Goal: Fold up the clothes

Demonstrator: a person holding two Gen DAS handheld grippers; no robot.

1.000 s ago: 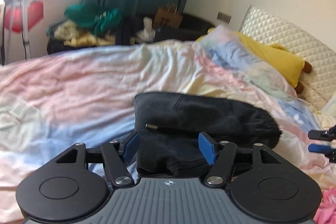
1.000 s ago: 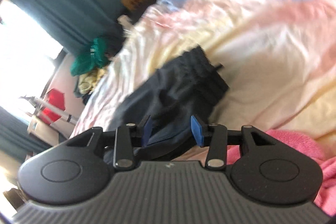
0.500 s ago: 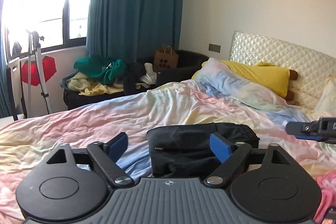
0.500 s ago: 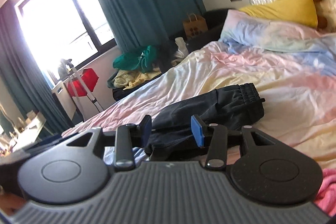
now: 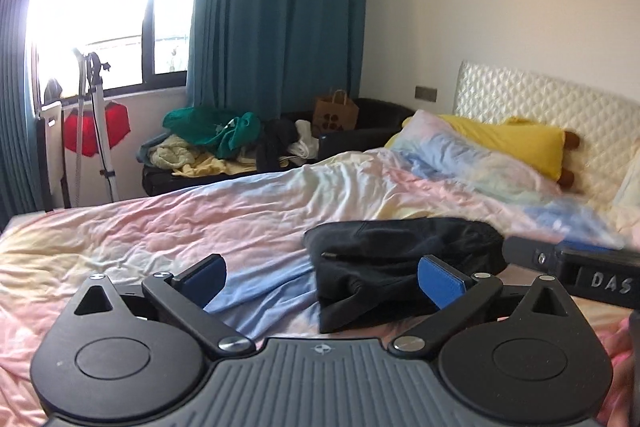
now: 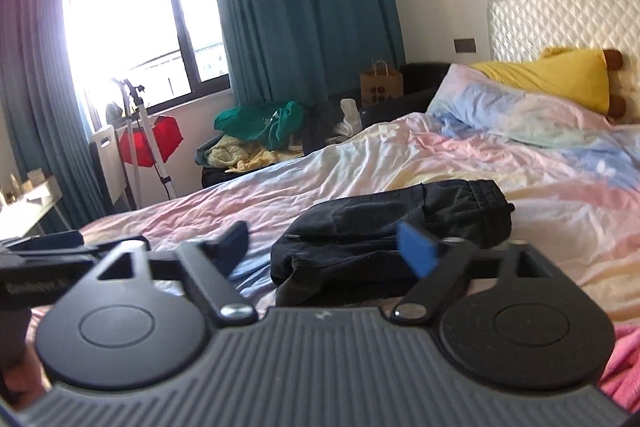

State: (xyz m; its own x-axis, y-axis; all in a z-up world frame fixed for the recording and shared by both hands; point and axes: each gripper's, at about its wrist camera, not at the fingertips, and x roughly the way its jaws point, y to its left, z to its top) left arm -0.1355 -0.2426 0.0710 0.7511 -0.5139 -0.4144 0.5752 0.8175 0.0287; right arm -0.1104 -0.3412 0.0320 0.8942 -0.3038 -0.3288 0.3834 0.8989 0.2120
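Note:
A folded black garment (image 5: 404, 259) (image 6: 396, 223) with an elastic waistband lies on the pastel bedspread (image 5: 200, 227) (image 6: 560, 187). My left gripper (image 5: 322, 273) is open just in front of it, with nothing between the blue pads. The garment's near edge sits past the right pad. My right gripper (image 6: 326, 247) is also open and empty, drawn back from the garment's near end. In the left wrist view the right gripper's black body (image 5: 580, 267) shows at the right edge. The left gripper's body (image 6: 40, 263) shows at the left in the right wrist view.
A pink cloth (image 6: 624, 367) lies near the bed's front right. A yellow pillow (image 5: 516, 143) and a quilted headboard (image 5: 540, 95) are at the right. Beyond the bed is a pile of clothes (image 5: 216, 143), a paper bag (image 5: 336, 115), a tripod (image 5: 96, 115) and teal curtains (image 5: 276, 7).
Both grippers have opened wide, let go of the black garment and drawn back and up. The views have levelled to show the room. The garment stays folded on the bed.

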